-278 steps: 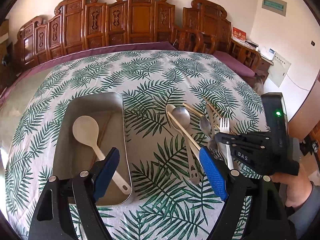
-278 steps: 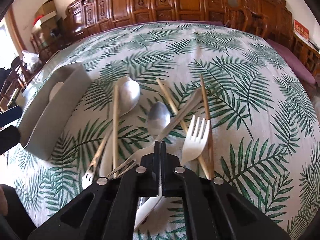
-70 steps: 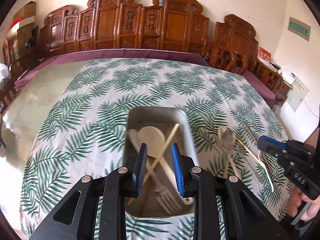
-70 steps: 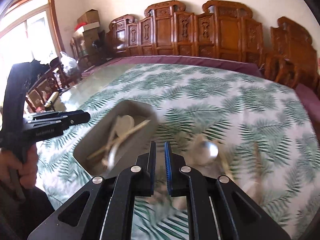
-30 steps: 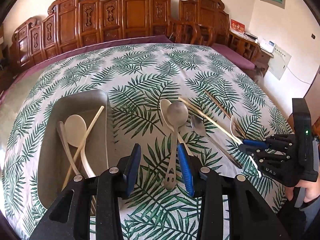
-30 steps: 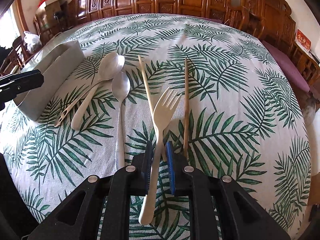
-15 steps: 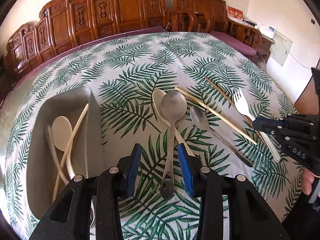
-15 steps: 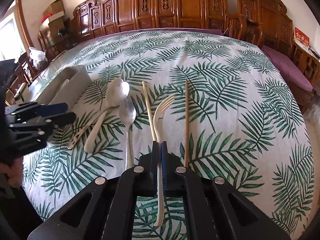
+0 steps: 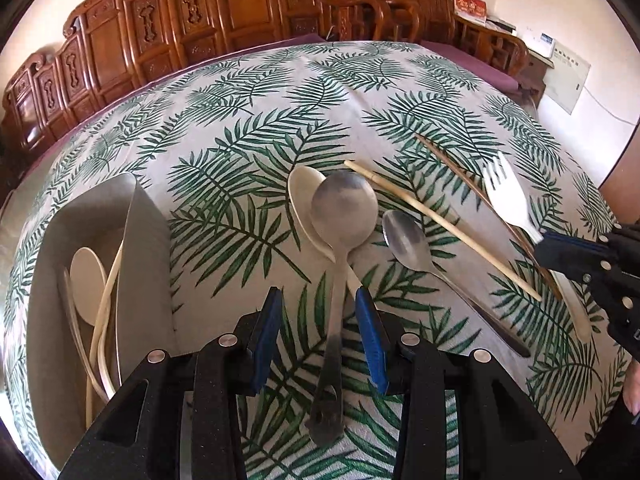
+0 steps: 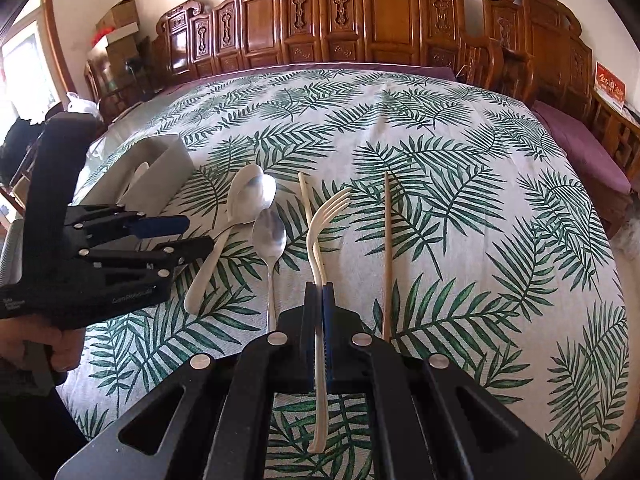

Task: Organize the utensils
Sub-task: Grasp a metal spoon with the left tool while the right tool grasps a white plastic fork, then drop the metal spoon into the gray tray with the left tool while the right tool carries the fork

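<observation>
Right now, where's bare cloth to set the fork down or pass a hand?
Free: the far half of the tablecloth toward the wooden chairs, and everything right of the brown chopstick. Crowded: the strip between tray and that chopstick, holding spoons and the pale chopstick.

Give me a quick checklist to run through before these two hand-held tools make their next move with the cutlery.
1. Right tool shut on the cream plastic fork: ok, its pads clamp the handle.
2. Fork free of its neighbours: ok, the light chopstick and the brown chopstick lie to either side.
3. Left tool lined up on the large metal spoon: ok, the handle runs between its open pads.
4. Left tool gripping that spoon: not ok, the pads stand apart from the handle.
5. Room in the grey tray: ok, bare floor shows beside the utensils inside.
6. Fork lifted off the tablecloth: cannot tell.
</observation>
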The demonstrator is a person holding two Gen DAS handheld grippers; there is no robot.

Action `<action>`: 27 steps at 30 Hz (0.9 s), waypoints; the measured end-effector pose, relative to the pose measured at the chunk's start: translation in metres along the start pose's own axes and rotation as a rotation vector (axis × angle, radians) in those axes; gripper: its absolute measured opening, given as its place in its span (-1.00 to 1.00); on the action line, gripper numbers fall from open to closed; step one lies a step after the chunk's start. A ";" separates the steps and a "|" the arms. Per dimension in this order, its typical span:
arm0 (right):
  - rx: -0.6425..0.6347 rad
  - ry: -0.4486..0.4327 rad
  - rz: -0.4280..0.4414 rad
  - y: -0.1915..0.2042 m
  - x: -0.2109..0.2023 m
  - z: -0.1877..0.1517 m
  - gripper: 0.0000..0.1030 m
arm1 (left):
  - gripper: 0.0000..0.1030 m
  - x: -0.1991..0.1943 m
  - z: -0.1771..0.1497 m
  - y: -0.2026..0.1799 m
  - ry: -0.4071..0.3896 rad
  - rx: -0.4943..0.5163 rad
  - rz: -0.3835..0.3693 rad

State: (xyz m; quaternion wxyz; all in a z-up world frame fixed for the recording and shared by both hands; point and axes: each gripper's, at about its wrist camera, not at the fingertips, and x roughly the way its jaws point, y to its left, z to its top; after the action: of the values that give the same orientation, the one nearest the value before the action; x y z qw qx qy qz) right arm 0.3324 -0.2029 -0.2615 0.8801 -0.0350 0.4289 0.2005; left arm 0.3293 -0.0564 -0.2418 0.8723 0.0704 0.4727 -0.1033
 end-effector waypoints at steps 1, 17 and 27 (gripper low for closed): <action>0.002 0.000 0.000 -0.001 0.000 0.000 -0.92 | -0.30 0.002 0.001 0.002 0.003 -0.005 -0.001; -0.003 0.011 0.013 0.004 0.005 0.001 -0.92 | -0.78 0.014 0.008 -0.002 0.038 0.004 -0.036; -0.023 0.007 0.027 0.014 0.006 0.004 -0.92 | -0.90 -0.006 0.006 0.008 -0.001 -0.021 -0.052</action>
State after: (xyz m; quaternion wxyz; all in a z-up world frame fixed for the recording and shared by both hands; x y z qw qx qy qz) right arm 0.3337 -0.1867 -0.2619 0.8753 -0.0398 0.4302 0.2172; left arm 0.3330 -0.0490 -0.2329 0.8704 0.0489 0.4748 -0.1208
